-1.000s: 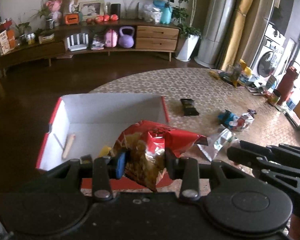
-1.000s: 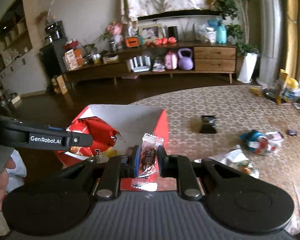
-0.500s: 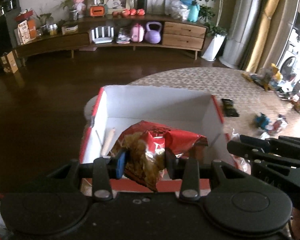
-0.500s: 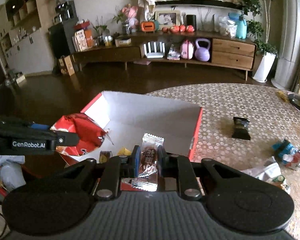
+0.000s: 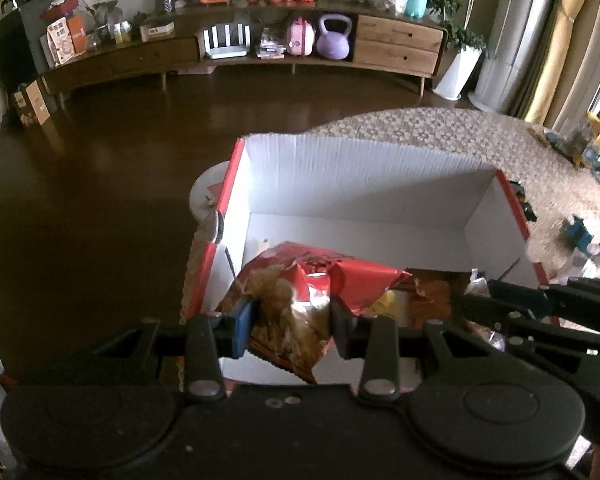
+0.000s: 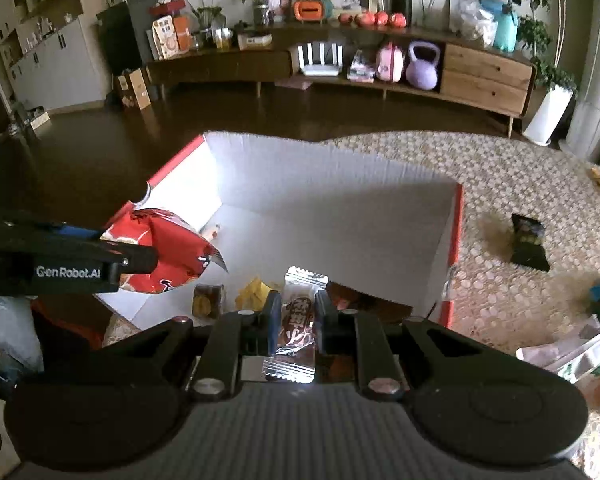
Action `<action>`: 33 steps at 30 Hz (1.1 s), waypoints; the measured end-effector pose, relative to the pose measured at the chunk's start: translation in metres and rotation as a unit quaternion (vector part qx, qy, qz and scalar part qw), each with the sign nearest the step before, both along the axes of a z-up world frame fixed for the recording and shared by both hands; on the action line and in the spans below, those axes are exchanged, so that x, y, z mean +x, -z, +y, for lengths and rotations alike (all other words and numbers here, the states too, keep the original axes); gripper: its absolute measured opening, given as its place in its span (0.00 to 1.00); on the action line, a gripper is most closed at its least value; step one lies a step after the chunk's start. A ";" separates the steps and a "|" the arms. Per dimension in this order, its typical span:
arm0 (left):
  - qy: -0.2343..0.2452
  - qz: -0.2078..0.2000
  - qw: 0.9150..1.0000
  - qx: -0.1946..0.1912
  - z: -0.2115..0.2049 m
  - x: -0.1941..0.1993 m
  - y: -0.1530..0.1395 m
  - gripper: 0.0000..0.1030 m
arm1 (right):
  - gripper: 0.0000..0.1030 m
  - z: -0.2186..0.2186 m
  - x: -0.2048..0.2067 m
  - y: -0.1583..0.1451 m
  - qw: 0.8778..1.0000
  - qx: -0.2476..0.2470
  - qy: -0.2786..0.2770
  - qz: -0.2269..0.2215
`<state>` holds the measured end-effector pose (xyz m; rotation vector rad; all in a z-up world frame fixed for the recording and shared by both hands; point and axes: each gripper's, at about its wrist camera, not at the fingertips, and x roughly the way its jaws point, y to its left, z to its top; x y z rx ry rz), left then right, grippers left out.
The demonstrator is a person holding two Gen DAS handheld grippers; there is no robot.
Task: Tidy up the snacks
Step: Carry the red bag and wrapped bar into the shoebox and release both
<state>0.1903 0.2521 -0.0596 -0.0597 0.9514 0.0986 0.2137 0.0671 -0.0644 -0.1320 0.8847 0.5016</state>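
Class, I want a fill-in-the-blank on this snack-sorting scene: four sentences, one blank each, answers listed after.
1. The left gripper is shut on a crinkly ____ snack bag.
2. The right gripper holds a small wrapped ____.
3. Both grippers hang over an open box whose inside is ____.
4. On the shelf unit stands a purple ____.

Answers: red; snack bar; white; kettlebell

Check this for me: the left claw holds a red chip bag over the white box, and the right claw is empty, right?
Not quite. The right claw is shut on a small wrapped snack bar, as the right wrist view shows. The left claw does hold the red chip bag over the white box.
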 end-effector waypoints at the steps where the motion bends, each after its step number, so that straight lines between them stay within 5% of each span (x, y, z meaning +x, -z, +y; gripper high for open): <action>1: 0.000 0.003 1.000 -0.001 0.000 0.002 0.003 0.36 | 0.17 0.001 0.001 0.003 1.000 0.002 0.000 0.003; 22: -0.005 0.032 0.999 0.036 -0.010 0.028 0.033 0.41 | 0.17 0.003 0.009 0.026 0.999 -0.009 0.001 0.033; 24: -0.011 0.032 0.999 0.032 -0.006 0.030 0.031 0.50 | 0.17 0.001 0.009 0.024 0.999 -0.006 0.002 0.033; 26: -0.022 0.026 0.999 0.027 -0.003 0.029 0.029 0.70 | 0.18 -0.001 0.008 0.022 0.999 -0.002 0.004 0.035; 33: -0.012 -0.003 0.999 0.040 -0.010 0.019 0.013 0.85 | 0.27 -0.012 0.002 0.009 0.999 0.021 0.004 0.027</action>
